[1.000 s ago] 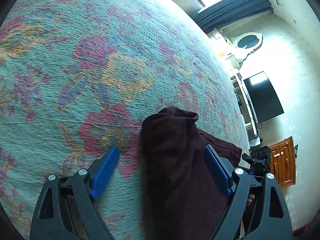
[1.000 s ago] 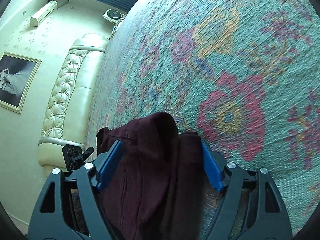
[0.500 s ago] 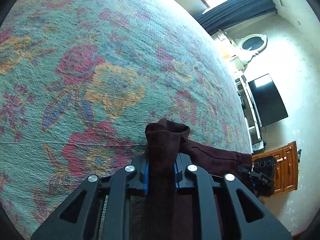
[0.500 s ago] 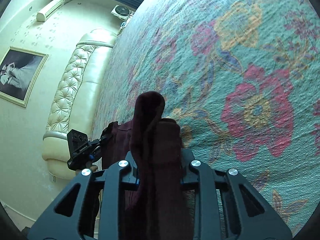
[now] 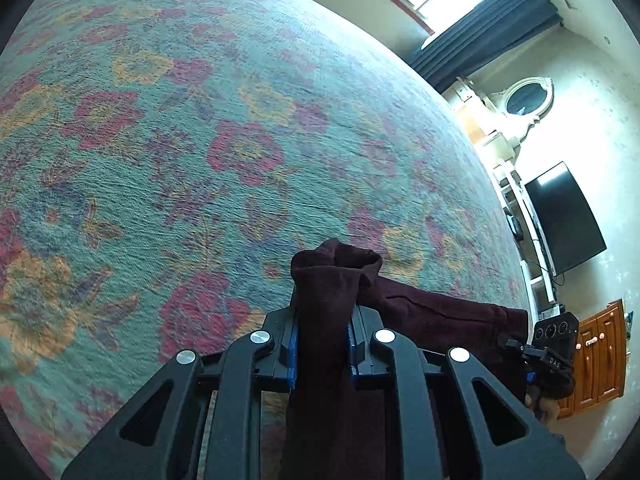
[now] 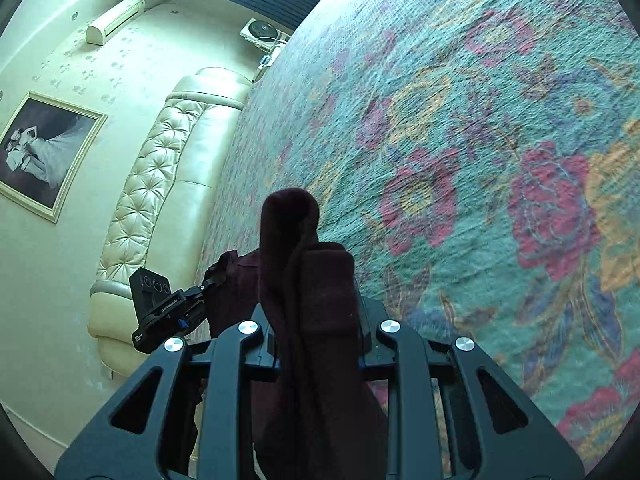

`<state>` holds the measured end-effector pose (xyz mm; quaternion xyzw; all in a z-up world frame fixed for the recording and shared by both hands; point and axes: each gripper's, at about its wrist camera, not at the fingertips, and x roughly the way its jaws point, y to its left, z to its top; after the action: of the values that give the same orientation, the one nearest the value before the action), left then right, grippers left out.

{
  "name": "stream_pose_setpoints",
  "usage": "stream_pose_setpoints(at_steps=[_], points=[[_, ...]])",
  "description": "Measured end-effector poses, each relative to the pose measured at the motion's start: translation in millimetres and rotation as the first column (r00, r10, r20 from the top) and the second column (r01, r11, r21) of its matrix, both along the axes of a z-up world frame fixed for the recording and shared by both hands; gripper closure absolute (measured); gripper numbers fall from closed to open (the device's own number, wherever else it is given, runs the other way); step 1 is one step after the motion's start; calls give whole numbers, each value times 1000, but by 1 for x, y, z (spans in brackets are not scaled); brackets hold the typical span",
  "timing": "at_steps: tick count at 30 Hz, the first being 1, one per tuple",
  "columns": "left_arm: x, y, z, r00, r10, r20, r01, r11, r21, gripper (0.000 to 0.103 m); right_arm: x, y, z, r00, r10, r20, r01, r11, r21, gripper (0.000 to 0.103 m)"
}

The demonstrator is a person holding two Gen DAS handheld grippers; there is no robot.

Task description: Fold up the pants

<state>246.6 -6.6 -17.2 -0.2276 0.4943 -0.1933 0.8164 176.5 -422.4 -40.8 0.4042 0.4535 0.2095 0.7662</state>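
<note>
Left gripper (image 5: 322, 344) is clamped on the pants (image 5: 324, 304): a bunched fold of dark maroon cloth sits pinched between the blue pads (image 5: 293, 344), its rumpled end poking out past the fingertips. Right gripper (image 6: 318, 340) is clenched on the pants (image 6: 308, 280) too, with a thick double fold standing up between its fingers and one rounded lobe rising above the other

Pants hang over the floral bedspread (image 5: 200, 140), gathered at both grips; from the left wrist view the cloth between the two grips runs off to the right of the pinched fold, toward the other gripper's camera housing (image 5: 556, 348). Whether the lower part of the pants touches the bedspread, cannot tell, the gripper bodies hide it

From the right wrist view the bedspread (image 6: 480, 140) fills the area right of the pants; the cream tufted headboard (image 6: 160, 184) and a framed photo (image 6: 44, 156) on the wall are left of them, with the left gripper's housing (image 6: 156, 308) just beside the cloth

From the left wrist view a dark TV screen (image 5: 564, 216) and an orange wooden cabinet (image 5: 600, 356) lie right of the pants, an oval mirror (image 5: 524, 100) and dark curtains (image 5: 488, 36) further up
</note>
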Motion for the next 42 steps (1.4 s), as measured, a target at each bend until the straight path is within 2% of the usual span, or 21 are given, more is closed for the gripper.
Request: stream_pose_setpoints(at_steps=[2, 4, 7, 10, 13, 14, 15, 17, 24, 28, 29, 30, 31, 32, 33, 34, 36, 38, 42], points=[[11, 0, -16, 999, -4, -46, 5, 1000, 24, 85, 10, -1, -16, 999, -7, -40, 7, 1000, -1, 80], [15, 1, -30, 998, -4, -65, 6, 1000, 27, 84, 16, -5, -30, 997, -16, -70, 19, 999, 36, 80], [16, 4, -38, 998, 3, -64, -4, 1000, -4, 82, 14, -12, -40, 997, -14, -79, 22, 995, 94, 79], [12, 7, -38, 999, -9, -52, 7, 999, -32, 75, 9, -16, -38, 997, -6, -80, 13, 995, 95, 71], [-4, 16, -32, 999, -20, -33, 19, 998, -58, 63, -9, -28, -33, 997, -8, -75, 15, 996, 88, 55], [-12, 19, -29, 999, -23, -27, 21, 997, -71, 55, -18, -32, -30, 997, -14, -71, 20, 996, 87, 48], [-20, 23, -27, 999, -24, -22, 22, 996, -82, 41, -27, -34, -26, 997, -20, -70, 25, 996, 82, 43], [-45, 32, -25, 1000, -22, -6, 21, 993, -114, 34, -50, -40, -23, 998, -15, -61, 20, 997, 75, 39], [-137, 41, -39, 998, -46, -43, 35, 973, -226, 32, -117, -33, -30, 997, 25, -72, -15, 990, 141, 34], [-154, 27, -38, 997, -52, -61, 34, 964, -265, 32, -119, -24, -30, 997, -16, -70, 25, 991, 131, 34], [-153, 22, -37, 998, -39, -57, 24, 970, -242, 33, -117, -20, -29, 997, -22, -75, 31, 992, 123, 36], [-153, 18, -36, 998, -28, -52, 16, 976, -216, 42, -115, -15, -29, 997, -18, -79, 26, 994, 103, 49], [-153, 15, -38, 998, -20, -57, 9, 982, -191, 53, -114, -12, -29, 997, -12, -83, 20, 995, 97, 55], [-150, 14, -42, 997, -9, -77, -5, 985, -174, 75, -114, -10, -30, 996, -17, -86, 26, 994, 105, 62], [-149, 16, -46, 995, 4, -96, -23, 981, -195, 79, -115, -12, -29, 996, -23, -86, 34, 993, 117, 70], [-148, 18, -47, 995, 17, -100, -37, 977, -210, 82, -117, -13, -28, 996, -24, -85, 36, 990, 134, 71], [-150, 17, -39, 996, 23, -81, -36, 984, -174, 86, -120, -13, -21, 997, -23, -70, 32, 991, 128, 72], [-153, 13, -26, 998, 28, -50, -33, 992, -121, 87, -124, -11, -11, 998, -24, -50, 30, 990, 134, 72], [-160, 16, -9, 999, 41, -27, -44, 993, -108, 88, -134, -12, -3, 999, -16, -39, 21, 990, 140, 73]])
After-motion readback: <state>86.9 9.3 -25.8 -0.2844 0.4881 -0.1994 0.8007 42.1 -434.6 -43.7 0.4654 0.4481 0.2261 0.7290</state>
